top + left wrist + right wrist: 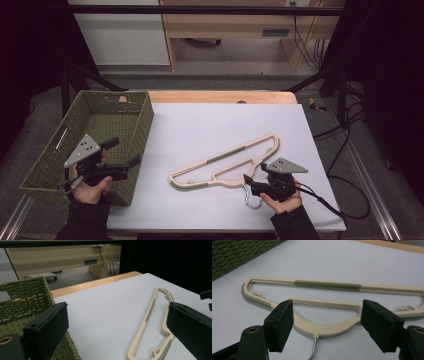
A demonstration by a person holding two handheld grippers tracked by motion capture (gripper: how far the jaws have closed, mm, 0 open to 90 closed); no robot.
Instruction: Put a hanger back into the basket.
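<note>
A cream plastic clothes hanger (225, 160) with grey-green grip strips lies flat on the white tabletop, its metal hook (252, 200) toward the near edge. My right gripper (255, 174) is low at the hanger's neck. In the right gripper view its jaws (328, 303) stand open to either side of the hanger's curved middle (327, 285), above the hook (313, 350), with the pads not pressing. My left gripper (124, 151) hangs open and empty over the right wall of a green woven basket (125, 105). The left gripper view looks between its jaws (116, 312) toward the hanger (147, 322).
The woven basket (25, 297) stands at the table's left and looks empty. The white sheet (210, 125) covers a wooden table whose far edge (220, 96) shows. Black cables trail off the right side. A wooden desk stands beyond.
</note>
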